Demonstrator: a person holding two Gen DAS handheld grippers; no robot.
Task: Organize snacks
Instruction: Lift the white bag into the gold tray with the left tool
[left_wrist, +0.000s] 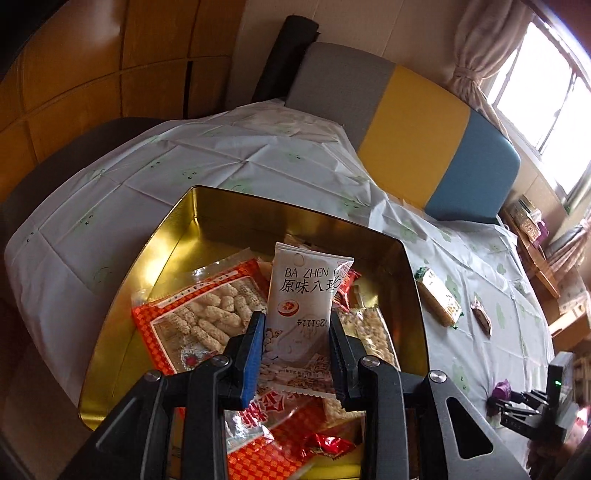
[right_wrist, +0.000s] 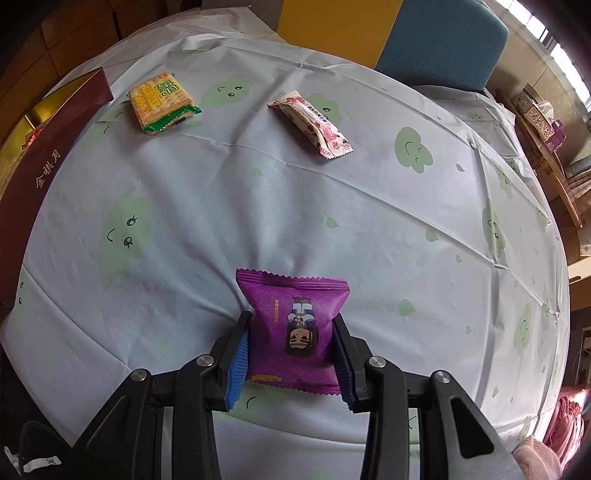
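My left gripper (left_wrist: 297, 325) is shut on a white "Ba Zhen" snack packet (left_wrist: 306, 295) and holds it over the gold tin box (left_wrist: 207, 221), which holds several snacks, among them a red checked bag of puffed rice sticks (left_wrist: 199, 314). My right gripper (right_wrist: 293, 328) is shut on a purple snack packet (right_wrist: 295, 328), at or just above the tablecloth. It also shows in the left wrist view (left_wrist: 517, 402) at the right edge. A green-yellow cracker pack (right_wrist: 160, 101) and a pink-white bar (right_wrist: 312, 123) lie further away on the cloth.
The tin's dark red outer wall (right_wrist: 40, 158) stands at the left of the right wrist view. The cracker pack (left_wrist: 439, 297) and the bar (left_wrist: 480, 317) lie right of the tin. A grey, yellow and blue bench (left_wrist: 417, 136) sits behind the table.
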